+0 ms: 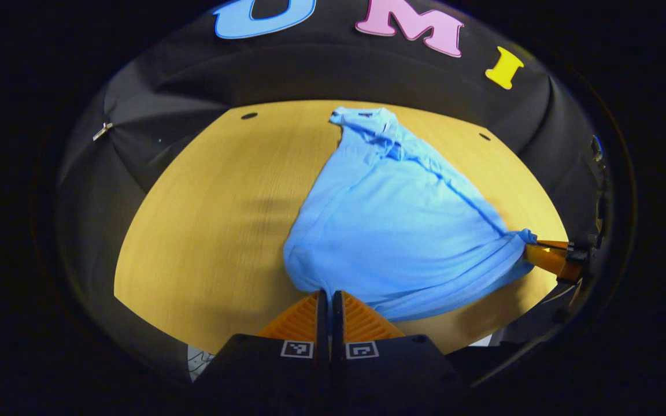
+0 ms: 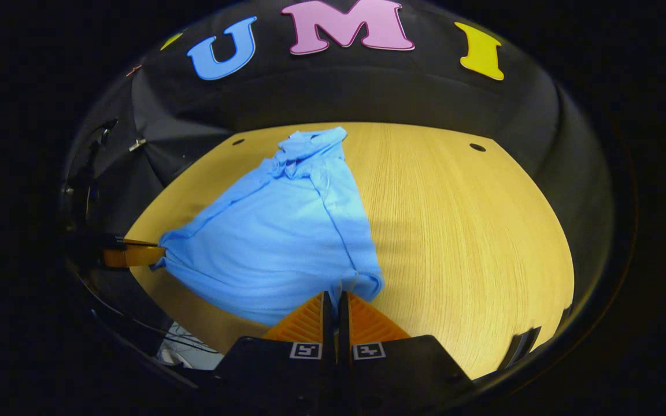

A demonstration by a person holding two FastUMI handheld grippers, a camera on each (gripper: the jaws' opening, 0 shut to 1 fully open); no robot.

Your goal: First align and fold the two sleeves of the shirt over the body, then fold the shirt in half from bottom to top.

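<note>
Left gripper view: your left gripper (image 1: 330, 294) has its jaws together, clamped on a bottom corner of the one light blue short-sleeved shirt (image 1: 396, 225). No readable writing: each gripper body carries two small square black-and-white marker tags, not legible as text; a dark patch inside the shirt's collar (image 1: 365, 114) is too small to read.

In this view your right gripper (image 1: 532, 248) shows at the right margin, pinching the other bottom corner; its body is cut off there, and the holding hand cannot be made out.

Right gripper view: right gripper (image 2: 333, 296) jaws closed on the shirt (image 2: 287, 237) hem corner. Left gripper (image 2: 156, 253) shows at the left margin, gripping its corner, partly lost in shadow.

The hem is stretched taut between the two grippers near the near edge of the light wooden table (image 1: 211, 231); the collar lies toward the table's far edge. You cannot tell whether the sleeves are folded in; they are hidden in the bunched cloth near the collar.

Count: one shirt, two grippers, two dark round holes near the table's far corners.
</note>
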